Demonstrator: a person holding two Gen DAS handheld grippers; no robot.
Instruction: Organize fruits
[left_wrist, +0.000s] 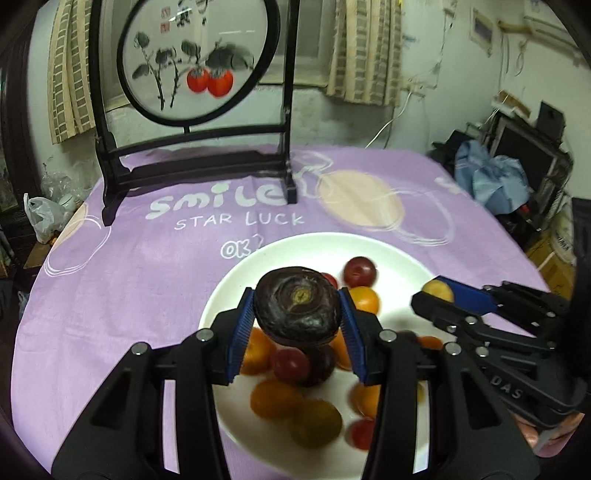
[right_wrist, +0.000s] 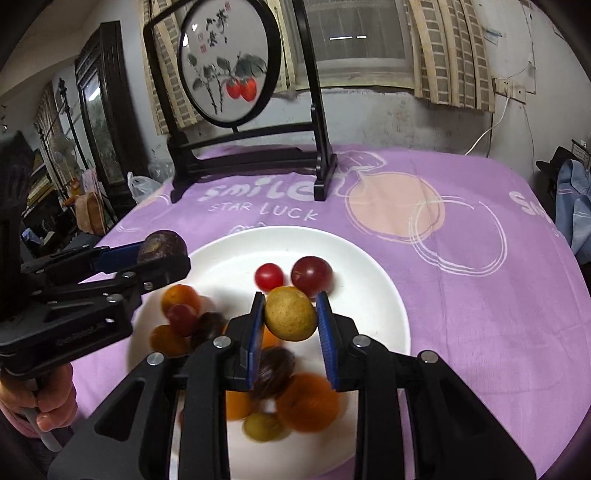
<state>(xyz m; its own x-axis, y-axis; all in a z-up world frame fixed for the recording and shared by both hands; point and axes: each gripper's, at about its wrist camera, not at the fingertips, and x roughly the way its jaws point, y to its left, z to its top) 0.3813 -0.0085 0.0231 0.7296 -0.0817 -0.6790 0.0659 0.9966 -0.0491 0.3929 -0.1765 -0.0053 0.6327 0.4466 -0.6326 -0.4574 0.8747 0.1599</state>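
Note:
A white plate (left_wrist: 399, 258) (right_wrist: 380, 295) on the purple cloth holds several small fruits: orange, red, dark and yellow-green ones. My left gripper (left_wrist: 297, 314) is shut on a dark purple wrinkled fruit (left_wrist: 297, 308) and holds it above the plate; it also shows at the left of the right wrist view (right_wrist: 162, 247). My right gripper (right_wrist: 290, 317) is shut on a yellow-green round fruit (right_wrist: 291, 314) above the plate's middle; in the left wrist view it (left_wrist: 437, 291) comes in from the right with that fruit (left_wrist: 436, 290).
A black wooden stand with a round painted screen (left_wrist: 195, 59) (right_wrist: 229, 62) stands at the table's back. The purple cloth (left_wrist: 129, 277) (right_wrist: 480, 295) covers the table. Bags and clutter (left_wrist: 491, 181) lie past the right edge, a plastic bag (left_wrist: 42, 214) past the left.

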